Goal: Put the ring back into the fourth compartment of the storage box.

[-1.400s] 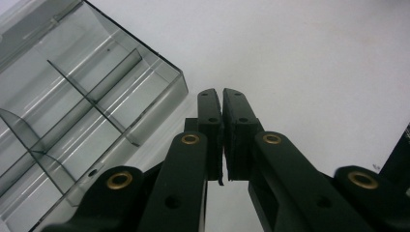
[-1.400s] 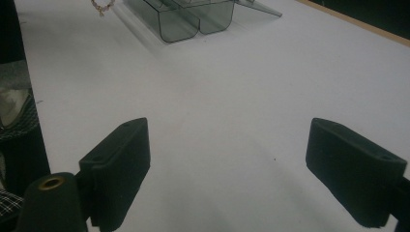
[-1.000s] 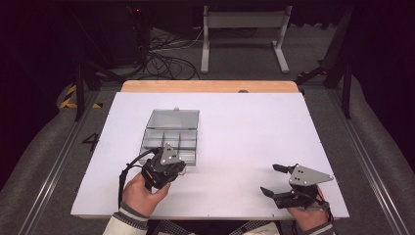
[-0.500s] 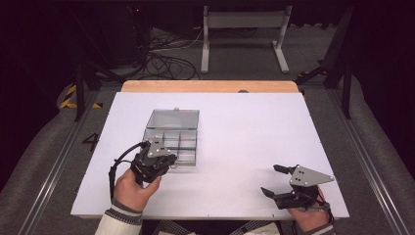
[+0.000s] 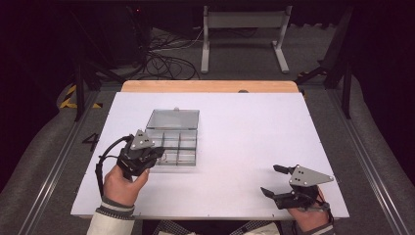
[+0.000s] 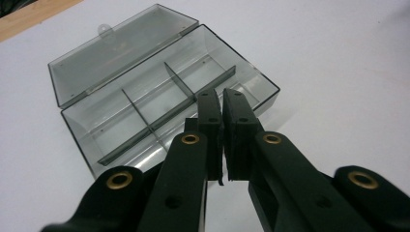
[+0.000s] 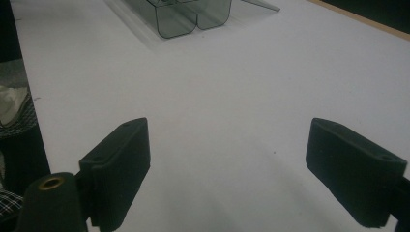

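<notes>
A smoky clear plastic organiser box (image 5: 172,146) lies open on the white table (image 5: 244,132), its lid folded back flat and its divided compartments looking empty. My left gripper (image 5: 157,152) hovers at the box's near left corner, jaws pressed together with nothing seen between them. In the left gripper view the shut left gripper (image 6: 222,99) points at the box (image 6: 145,101) over its near wall. My right gripper (image 5: 271,179) rests near the table's front right edge, jaws wide apart and empty. In the right gripper view, bare table lies inside the open right gripper (image 7: 227,169), and the box (image 7: 188,17) is far off.
A wooden strip (image 5: 210,86) runs along the table's far edge. Beyond it the dark floor holds cables (image 5: 166,58) and a metal stand (image 5: 244,34). A checked sleeve (image 7: 14,121) shows at the left of the right gripper view.
My left gripper has slid left and slightly up along the box's near side, still shut. The right gripper has kept still and open.
</notes>
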The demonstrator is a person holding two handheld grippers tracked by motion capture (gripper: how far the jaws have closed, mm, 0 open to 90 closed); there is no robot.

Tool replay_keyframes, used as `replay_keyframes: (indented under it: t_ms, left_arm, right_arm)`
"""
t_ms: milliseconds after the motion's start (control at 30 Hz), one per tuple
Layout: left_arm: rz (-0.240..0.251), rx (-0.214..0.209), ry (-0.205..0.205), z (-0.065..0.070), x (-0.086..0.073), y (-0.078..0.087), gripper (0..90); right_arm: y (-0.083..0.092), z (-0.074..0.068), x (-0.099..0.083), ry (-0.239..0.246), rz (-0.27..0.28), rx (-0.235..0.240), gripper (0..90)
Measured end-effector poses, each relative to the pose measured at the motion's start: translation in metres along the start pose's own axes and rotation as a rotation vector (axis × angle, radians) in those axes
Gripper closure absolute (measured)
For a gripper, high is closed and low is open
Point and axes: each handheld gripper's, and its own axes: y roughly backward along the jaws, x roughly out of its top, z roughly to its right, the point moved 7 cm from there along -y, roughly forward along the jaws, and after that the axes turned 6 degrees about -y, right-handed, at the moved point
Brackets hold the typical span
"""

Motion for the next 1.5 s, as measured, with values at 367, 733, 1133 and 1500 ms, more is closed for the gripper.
replay_keyframes:
  t_ms: [367, 733, 1133, 1500]
  left_arm:
    - [0.023, 0.036, 0.057, -0.022, -0.004, 0.006, 87.1]
    - [0.023, 0.077, 0.113, -0.043, -0.013, 0.005, 87.0]
    - [0.017, 0.106, 0.153, -0.057, -0.02, -0.003, 87.1]
    - [0.011, 0.151, 0.14, -0.061, -0.024, -0.014, 87.0]
  right_arm:
    - [0.0, 0.0, 0.0, 0.001, -0.001, 0.001, 16.4]
    - [0.0, 0.0, 0.0, 0.002, -0.002, 0.0, 16.4]
    - [0.0, 0.0, 0.0, 0.003, -0.003, -0.001, 16.4]
    - [0.0, 0.0, 0.0, 0.004, -0.004, 0.0, 16.4]
